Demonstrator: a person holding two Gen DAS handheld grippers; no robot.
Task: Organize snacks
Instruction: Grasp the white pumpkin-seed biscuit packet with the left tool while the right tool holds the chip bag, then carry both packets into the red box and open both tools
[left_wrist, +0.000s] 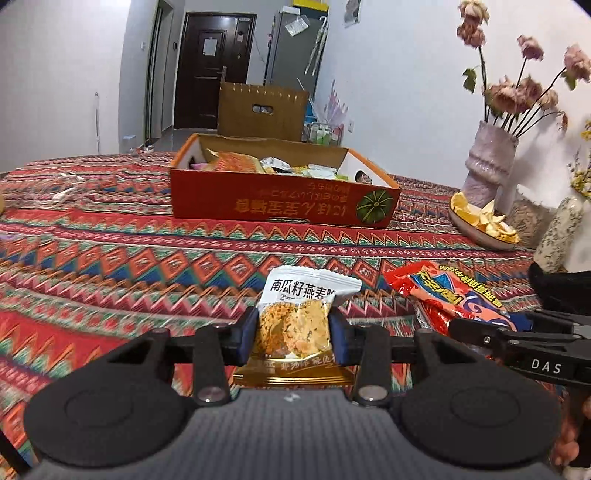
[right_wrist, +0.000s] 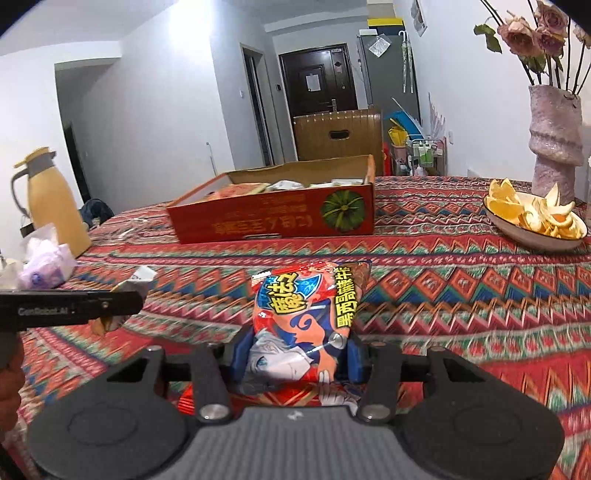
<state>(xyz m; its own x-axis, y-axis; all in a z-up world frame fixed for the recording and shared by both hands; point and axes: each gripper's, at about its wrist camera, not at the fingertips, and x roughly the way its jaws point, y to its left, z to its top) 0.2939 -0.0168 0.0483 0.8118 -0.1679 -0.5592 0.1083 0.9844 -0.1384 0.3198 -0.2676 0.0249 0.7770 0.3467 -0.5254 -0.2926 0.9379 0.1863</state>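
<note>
**Inspector:** Left wrist view first. State of the left gripper?

**Assistant:** Clenched on a white-and-gold oat crisp packet, bottom centre of the frame. Both blue pads press its sides; the packet stands upright between them, above the patterned tablecloth.

**Inspector:** And the right gripper?

**Assistant:** In its own view, lower centre, it grasps a red snack bag by the near end; the bag's far end points up the frame toward the box. The same bag shows at the right edge of the left view.

**Inspector:** Location of the orange cardboard box?

**Assistant:** Centre of the frame, resting on the cloth, well apart from both grippers. Several wrapped snacks lie inside.

**Inspector:** Other items?

**Assistant:** A plate of orange peel at right, near a pink vase of dried roses. A yellow thermos jug stands at left in the right view.
</note>
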